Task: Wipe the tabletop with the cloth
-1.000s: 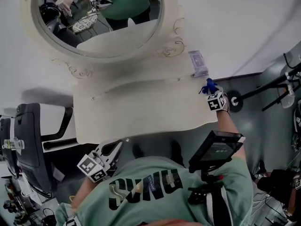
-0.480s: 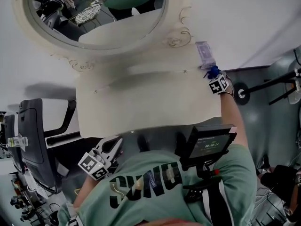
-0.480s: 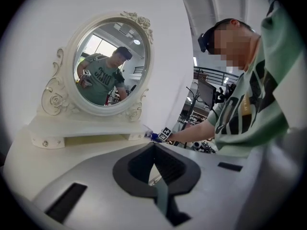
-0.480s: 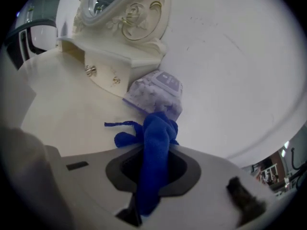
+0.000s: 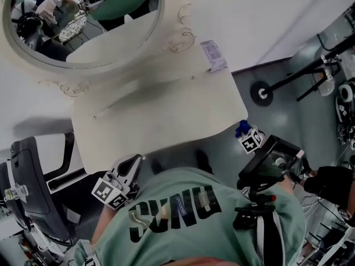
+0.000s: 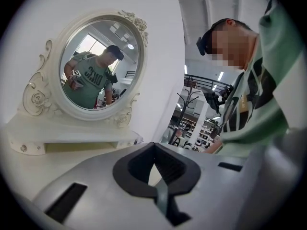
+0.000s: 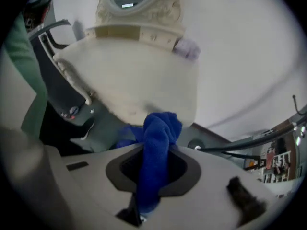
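The cream tabletop stretches below an oval mirror. A blue cloth is bunched in my right gripper, which hangs just off the table's near right corner, over the grey floor. In the right gripper view the cloth stands up between the jaws of the right gripper, shut on it, with the tabletop ahead. My left gripper hovers at the table's near edge by my chest. In the left gripper view the left gripper is shut with nothing in it.
A small purple packet lies at the table's far right corner by the mirror base. A dark office chair stands at the left. A wheeled stand base sits on the floor at the right. A screen device hangs at my chest.
My right gripper has carried the blue cloth from the far right corner by the purple packet back toward me, off the table's near right corner. The left gripper has hardly moved.
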{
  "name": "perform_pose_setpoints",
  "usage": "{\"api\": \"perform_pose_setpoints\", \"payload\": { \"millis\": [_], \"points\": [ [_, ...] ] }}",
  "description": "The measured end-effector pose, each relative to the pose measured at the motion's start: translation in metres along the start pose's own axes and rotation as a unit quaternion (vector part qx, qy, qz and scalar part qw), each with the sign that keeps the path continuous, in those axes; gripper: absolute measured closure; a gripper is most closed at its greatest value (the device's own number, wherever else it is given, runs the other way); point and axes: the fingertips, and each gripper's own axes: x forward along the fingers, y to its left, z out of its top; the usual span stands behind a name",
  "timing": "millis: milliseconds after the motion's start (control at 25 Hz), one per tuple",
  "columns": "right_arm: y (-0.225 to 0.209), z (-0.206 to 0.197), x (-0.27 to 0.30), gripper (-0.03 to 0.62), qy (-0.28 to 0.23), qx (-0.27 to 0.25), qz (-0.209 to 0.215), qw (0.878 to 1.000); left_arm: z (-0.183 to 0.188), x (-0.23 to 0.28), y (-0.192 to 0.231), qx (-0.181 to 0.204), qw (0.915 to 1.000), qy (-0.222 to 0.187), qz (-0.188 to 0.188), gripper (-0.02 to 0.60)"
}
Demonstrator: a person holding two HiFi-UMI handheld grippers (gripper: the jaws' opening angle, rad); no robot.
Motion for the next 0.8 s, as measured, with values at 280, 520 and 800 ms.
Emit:
{"api": "perform_pose_setpoints", "payload": {
  "millis": [280,520,800],
  "points": [
    [0.069,0.001,-0.028,0.534,-0.039,0.0,0.063,0.997,0.018,0.006,-0.007,0.016,0.9995,-0.018,-0.021,0.577],
    [0.095,0.199,-0.056,0.533,-0.195,-0.129,0.078,0.969,0.027,-0.033,-0.001,0.024,0.9974,-0.057,0.036,0.577],
    [0.142,0.416,-0.022,0.533,-0.251,-0.216,0.037,0.943,0.009,-0.103,0.019,-0.002,0.9896,-0.075,0.122,0.578]
  ]
}}
